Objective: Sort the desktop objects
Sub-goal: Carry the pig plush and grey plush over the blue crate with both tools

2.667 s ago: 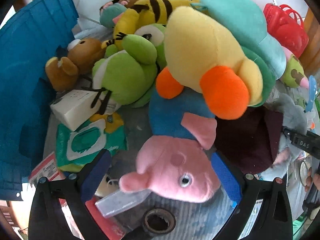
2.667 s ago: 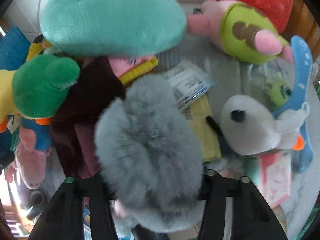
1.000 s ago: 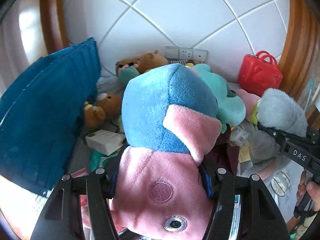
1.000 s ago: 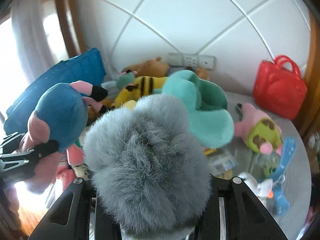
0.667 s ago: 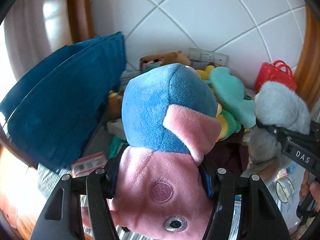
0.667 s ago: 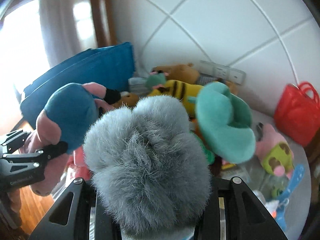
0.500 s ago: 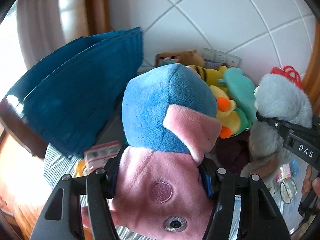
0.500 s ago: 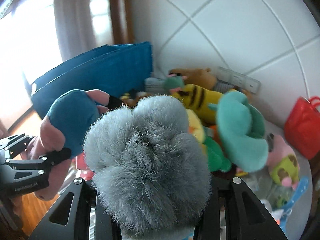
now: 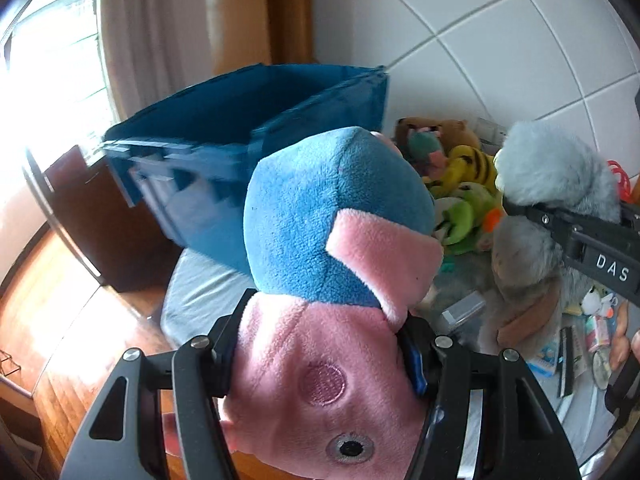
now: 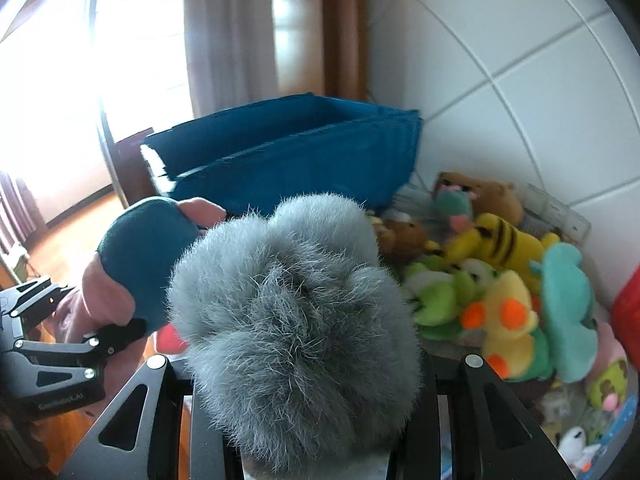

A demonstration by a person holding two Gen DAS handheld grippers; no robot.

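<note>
Left gripper (image 9: 320, 354): clenched on the pink head of a pink-and-blue plush pig (image 9: 332, 248), held up in the air upside down, blue body pointing away.
Right gripper (image 10: 308, 376): clamped around a fluffy grey plush toy (image 10: 296, 320), also lifted off the table.
Blue storage bin (image 10: 296, 156): open-topped, beyond both held toys, at the table's left end beside the tiled wall.
Table (image 9: 460, 292): grey top, cluttered.
Toy pile (image 10: 500, 280): yellow striped, green, teal and brown plush animals heaped on the table to the right of the bin.
</note>
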